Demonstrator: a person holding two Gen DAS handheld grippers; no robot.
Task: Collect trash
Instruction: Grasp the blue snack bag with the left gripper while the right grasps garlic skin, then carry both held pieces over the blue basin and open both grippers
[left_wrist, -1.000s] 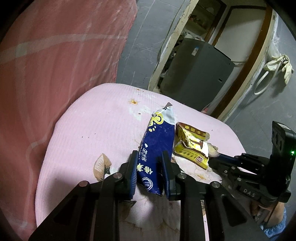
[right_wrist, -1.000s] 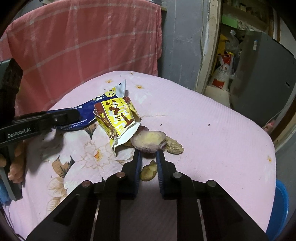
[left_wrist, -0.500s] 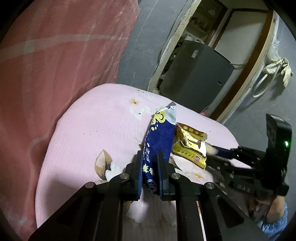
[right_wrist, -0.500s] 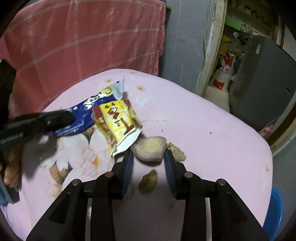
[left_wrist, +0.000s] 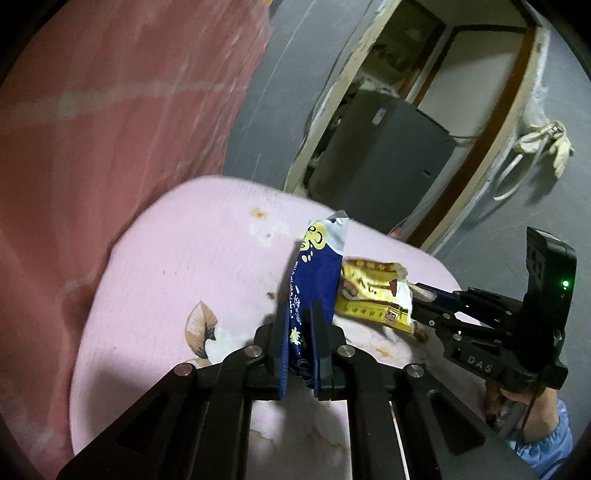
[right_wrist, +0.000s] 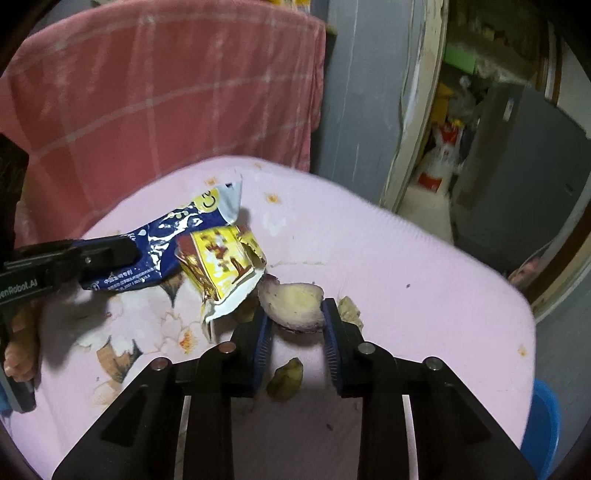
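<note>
Your left hand-held gripper (left_wrist: 299, 321) pinches the crinkled blue wrapper (left_wrist: 314, 273); your right hand-held gripper (right_wrist: 297, 325), jaws just closing, clasps the purple-skinned potato piece (right_wrist: 291, 302) beside it.

"das" on right claw (left_wrist: 421, 299); "genrobot.ai" on left claw (right_wrist: 125, 254).

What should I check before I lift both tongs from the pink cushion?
1. Left tongs, just closing, clamp the blue wrapper: ok.
2. Right tongs, just closing, pinch the potato piece: ok.
3. Yellow wrapper is free of the potato piece: cannot tell, it lies against it.
4. Small scrap collected: not ok, it lies on the cushion.
5. Trash bin located: cannot tell.
</note>
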